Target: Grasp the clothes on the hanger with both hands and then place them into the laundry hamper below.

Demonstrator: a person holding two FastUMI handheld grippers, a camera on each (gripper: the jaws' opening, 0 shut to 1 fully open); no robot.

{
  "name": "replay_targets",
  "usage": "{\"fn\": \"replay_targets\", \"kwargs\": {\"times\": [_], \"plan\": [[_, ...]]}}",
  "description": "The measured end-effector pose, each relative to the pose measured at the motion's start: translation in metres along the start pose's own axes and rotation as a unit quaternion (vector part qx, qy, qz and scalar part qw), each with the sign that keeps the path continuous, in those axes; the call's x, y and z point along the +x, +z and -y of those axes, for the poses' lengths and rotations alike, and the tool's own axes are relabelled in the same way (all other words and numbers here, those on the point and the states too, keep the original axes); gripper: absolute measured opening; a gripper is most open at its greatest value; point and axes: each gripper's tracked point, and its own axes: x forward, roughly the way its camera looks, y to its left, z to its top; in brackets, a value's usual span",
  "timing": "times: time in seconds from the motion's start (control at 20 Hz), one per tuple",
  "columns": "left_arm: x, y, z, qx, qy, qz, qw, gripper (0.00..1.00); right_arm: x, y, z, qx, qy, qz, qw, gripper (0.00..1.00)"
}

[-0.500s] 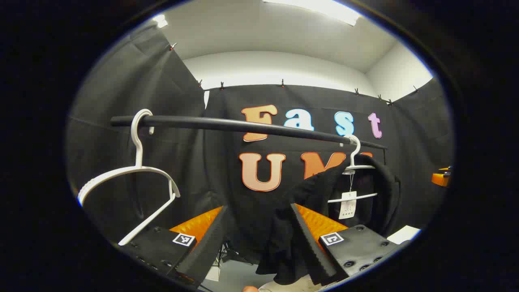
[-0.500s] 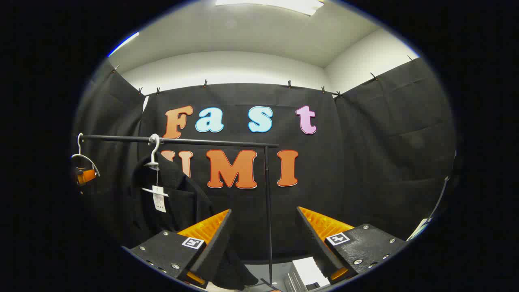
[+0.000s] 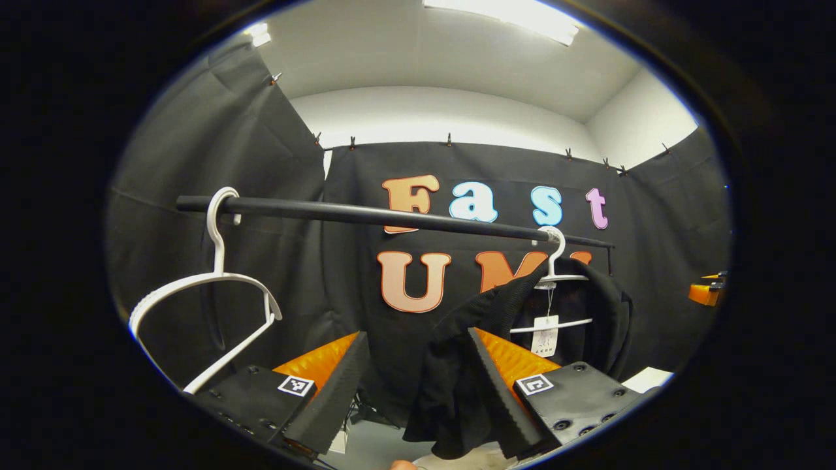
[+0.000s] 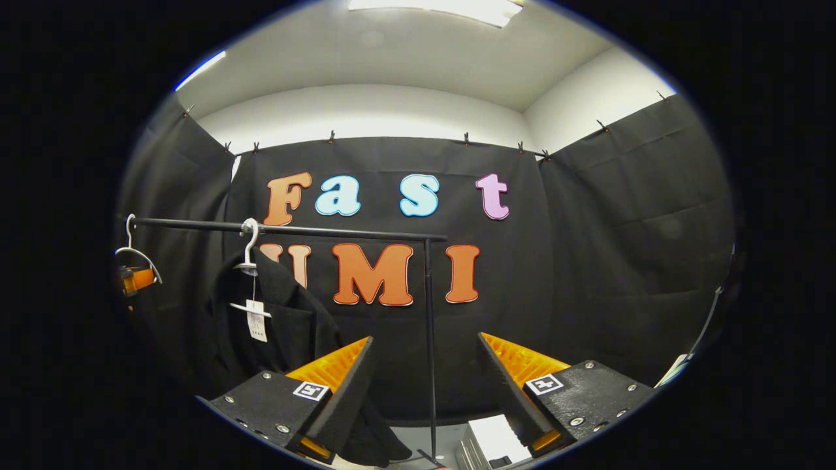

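My left gripper [image 3: 413, 385] is held up below the black rail [image 3: 366, 213], fingers spread wide, nothing clamped. The black jacket [image 3: 486, 339] hangs on a white hanger [image 3: 554, 264] toward the far end of the rail; one sleeve droops between my fingers, next to the right-hand one, though I cannot tell whether it touches. A paper tag [image 3: 543, 336] dangles inside the jacket. An empty white hanger [image 3: 208, 287] hangs at the near end of the rail.

My right gripper [image 4: 423, 385] is also wide apart and holds nothing. From here the jacket [image 4: 281, 326] hangs to the left, well apart from these fingers, and the rail's upright post [image 4: 430, 339] stands between them in the distance. The other gripper [image 4: 136, 279] shows at the far left edge. A white box [image 4: 493, 438] sits low on the floor.
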Motion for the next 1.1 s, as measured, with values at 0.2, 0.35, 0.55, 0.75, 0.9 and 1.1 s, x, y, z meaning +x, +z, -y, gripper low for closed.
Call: {"fn": "replay_targets", "kwargs": {"times": [0.2, 0.35, 0.55, 0.75, 0.9, 1.1], "plan": [[0.000, 0.000, -0.002, 0.001, 0.007, 0.000, 1.000, 0.96, 0.001, 0.001, 0.002, 0.002, 0.002, 0.000, 1.000, 0.94], [0.000, 0.000, -0.004, 0.000, 0.011, -0.002, 1.000, 0.96, 0.000, 0.001, 0.001, 0.000, 0.002, 0.000, 1.000, 0.94], [-0.002, -0.004, -0.008, -0.005, 0.013, -0.008, 1.000, 0.96, -0.002, 0.002, -0.002, -0.003, 0.005, 0.002, 1.000, 0.94], [-0.009, -0.003, -0.010, 0.001, 0.015, -0.007, 1.000, 0.96, -0.005, 0.002, -0.012, -0.008, 0.009, 0.007, 1.000, 0.94], [-0.015, -0.005, -0.007, 0.003, 0.011, -0.009, 1.000, 0.96, -0.007, -0.001, -0.034, -0.002, 0.027, 0.001, 1.000, 0.94], [-0.022, -0.011, 0.001, 0.010, -0.001, -0.014, 1.000, 0.96, -0.012, -0.001, -0.069, 0.003, 0.051, 0.000, 0.999, 0.94]]}}
